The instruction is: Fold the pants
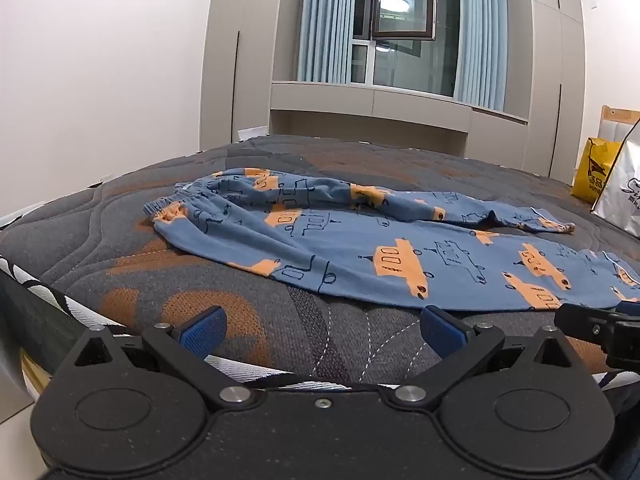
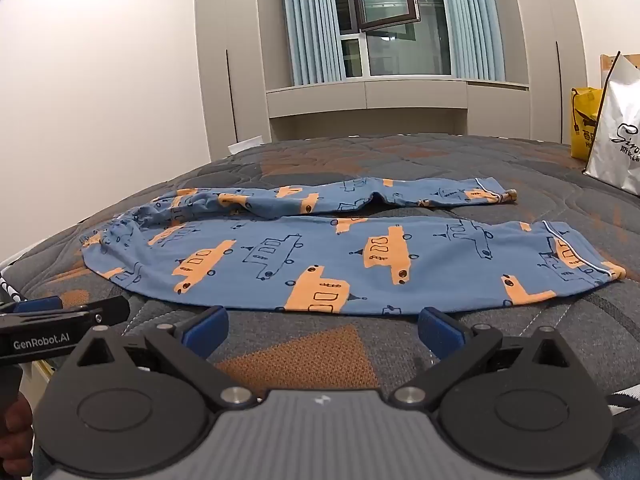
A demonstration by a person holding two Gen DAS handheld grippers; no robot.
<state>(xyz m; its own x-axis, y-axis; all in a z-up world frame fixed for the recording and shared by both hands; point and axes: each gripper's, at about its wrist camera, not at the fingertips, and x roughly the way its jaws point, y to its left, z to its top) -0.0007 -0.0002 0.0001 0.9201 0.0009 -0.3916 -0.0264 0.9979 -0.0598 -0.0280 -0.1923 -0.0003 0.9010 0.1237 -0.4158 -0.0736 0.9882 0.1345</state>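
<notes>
Blue pants [image 1: 360,248] [image 2: 340,256] with orange vehicle prints lie spread on the bed, waistband to the left, both legs stretching to the right. The near leg is flat; the far leg is rumpled. My left gripper [image 1: 322,328] hovers open just short of the near leg's edge, nothing between its blue pads. In the right wrist view my right gripper [image 2: 322,326] also stands open, empty, in front of the near leg's lower edge. Each gripper shows at the other view's side.
The bed's grey and orange quilted cover [image 2: 304,356] [image 1: 256,320] extends around the pants. A yellow bag [image 1: 596,168] [image 2: 584,120] and a white bag [image 2: 616,136] [image 1: 624,196] stand at the right. Wardrobes and a curtained window [image 1: 404,28] are behind.
</notes>
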